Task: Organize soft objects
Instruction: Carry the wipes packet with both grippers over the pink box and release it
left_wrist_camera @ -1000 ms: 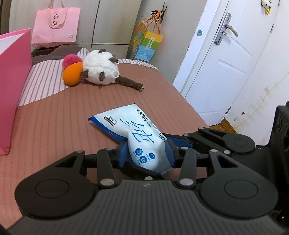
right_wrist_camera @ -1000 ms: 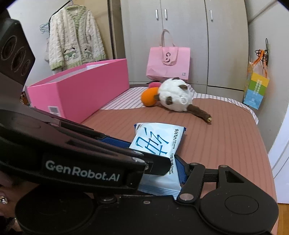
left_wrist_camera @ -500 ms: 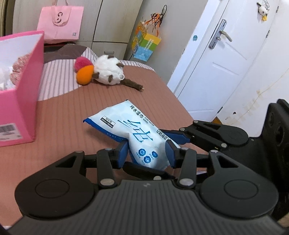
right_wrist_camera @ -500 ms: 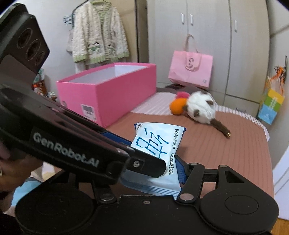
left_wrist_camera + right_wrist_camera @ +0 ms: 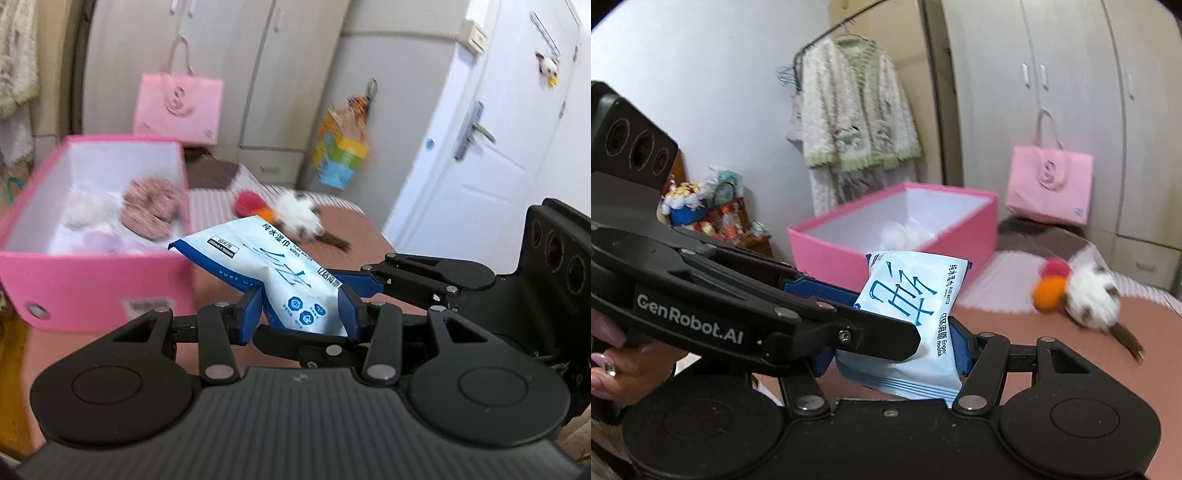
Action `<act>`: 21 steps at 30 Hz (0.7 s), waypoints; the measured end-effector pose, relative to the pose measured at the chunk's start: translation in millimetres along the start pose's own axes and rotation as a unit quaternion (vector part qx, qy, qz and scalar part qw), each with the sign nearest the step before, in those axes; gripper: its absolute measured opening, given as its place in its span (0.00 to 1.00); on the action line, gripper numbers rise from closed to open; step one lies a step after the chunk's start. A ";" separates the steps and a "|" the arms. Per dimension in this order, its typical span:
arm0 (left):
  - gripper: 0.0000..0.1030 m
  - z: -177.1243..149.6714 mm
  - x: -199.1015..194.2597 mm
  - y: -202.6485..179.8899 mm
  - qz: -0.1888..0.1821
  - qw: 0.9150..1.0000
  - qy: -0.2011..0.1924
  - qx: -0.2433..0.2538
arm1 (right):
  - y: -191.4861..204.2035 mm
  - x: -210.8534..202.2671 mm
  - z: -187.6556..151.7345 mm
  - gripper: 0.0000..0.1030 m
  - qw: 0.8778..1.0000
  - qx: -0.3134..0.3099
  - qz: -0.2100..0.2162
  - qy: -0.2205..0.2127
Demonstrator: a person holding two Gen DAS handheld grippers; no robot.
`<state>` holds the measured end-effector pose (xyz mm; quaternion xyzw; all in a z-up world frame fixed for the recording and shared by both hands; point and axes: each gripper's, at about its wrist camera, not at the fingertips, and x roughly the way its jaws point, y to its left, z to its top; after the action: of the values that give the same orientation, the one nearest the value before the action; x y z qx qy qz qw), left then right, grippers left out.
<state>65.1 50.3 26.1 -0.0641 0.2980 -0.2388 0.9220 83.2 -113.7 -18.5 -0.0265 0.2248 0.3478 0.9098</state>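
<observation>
A light blue pack of wet wipes hangs in the air, gripped from two sides. My left gripper is shut on its near end, blue pads pressing both edges. From the right, my right gripper is shut on the same pack; the left gripper's body crosses in front of its left finger. An open pink box stands on the bed just left of and beyond the pack, with a pink knitted item and white fluffy things inside. A white plush toy with an orange ball lies farther back.
The bed has a brown ribbed cover. A pink bag leans on the wardrobe behind it and a colourful bag hangs beside. A white door is at right. A knitted cardigan hangs left of the box.
Both grippers have lifted the wipes pack together and swung left toward the pink box. The box's inside has come into view and the plush toy has slid back in frame.
</observation>
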 end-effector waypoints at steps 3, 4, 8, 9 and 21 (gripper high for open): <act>0.41 12.5 -9.1 14.4 0.017 1.000 -0.019 0.000 | 6.7 13.2 17.4 0.64 1.000 -0.008 0.011 -0.016; 0.41 18.3 -11.0 20.6 0.021 0.999 -0.025 -0.001 | 7.7 18.5 23.5 0.64 1.000 -0.007 0.016 -0.019; 0.42 40.7 -13.8 45.5 0.028 0.999 -0.041 -0.007 | 11.2 40.3 49.4 0.64 0.999 -0.010 0.018 -0.027; 0.42 46.7 -13.9 52.4 0.031 0.998 -0.044 -0.010 | 11.9 47.1 57.2 0.64 0.999 -0.013 0.019 -0.027; 0.41 100.0 16.8 134.7 0.057 0.996 -0.026 -0.057 | -3.9 134.5 112.2 0.65 0.999 0.015 0.049 0.016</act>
<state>189.2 158.1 63.7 -0.1054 0.2902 -0.1667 0.9364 217.8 -10.2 24.3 -0.0070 0.2454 0.3881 0.8883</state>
